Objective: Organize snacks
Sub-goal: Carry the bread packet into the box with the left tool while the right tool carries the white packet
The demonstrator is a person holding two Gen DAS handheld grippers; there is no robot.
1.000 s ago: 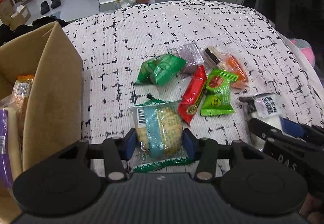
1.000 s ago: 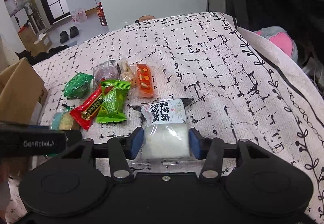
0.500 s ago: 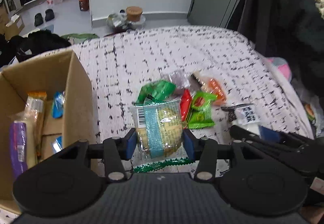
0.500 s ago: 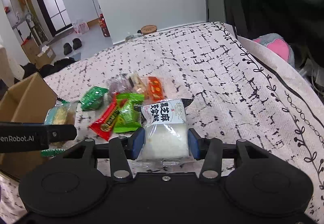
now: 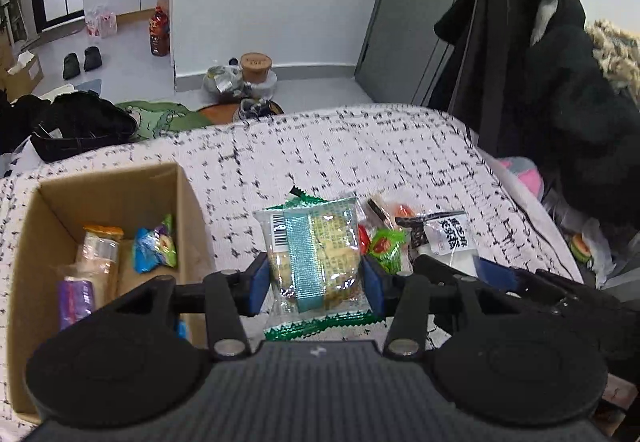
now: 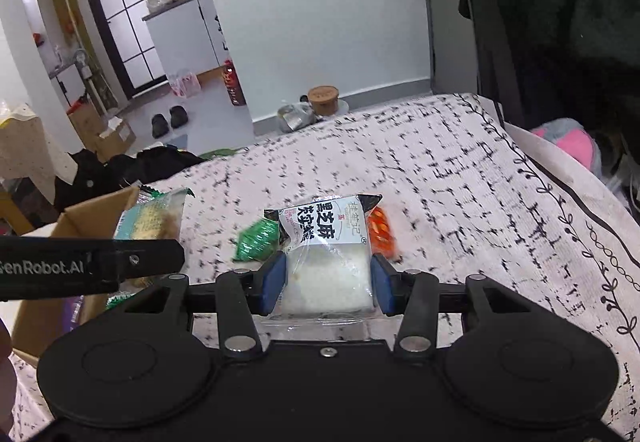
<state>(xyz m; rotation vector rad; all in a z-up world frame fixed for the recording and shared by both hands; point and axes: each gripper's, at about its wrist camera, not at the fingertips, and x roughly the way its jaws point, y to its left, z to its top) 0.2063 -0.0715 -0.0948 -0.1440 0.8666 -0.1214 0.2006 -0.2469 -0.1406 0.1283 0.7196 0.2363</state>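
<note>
left hand-held gripper (image 5: 314, 280) grasping a biscuit packet (image 5: 310, 250), right hand-held gripper (image 6: 326, 282) grasping a white cake packet (image 6: 326, 262); both raised clear, likely bound for the cardboard box (image 5: 188, 210) at left

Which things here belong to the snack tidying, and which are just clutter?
Job: left gripper holding biscuit pack; right gripper holding white cake pack; cardboard box; green sachet.
Clutter: slippers; black coat.

walls: plain white wall (image 5: 272, 2) with grey skirting | floor: pale grey floor (image 5: 120, 70), black slippers (image 5: 82, 60) on it | door: grey door (image 5: 420, 10) | window: dark-framed glazed panels (image 6: 120, 22), daylight behind | dark coats (image 5: 540, 62) hanging past the bed's right edge | bed: white, black-flecked cover (image 5: 360, 154)
</note>
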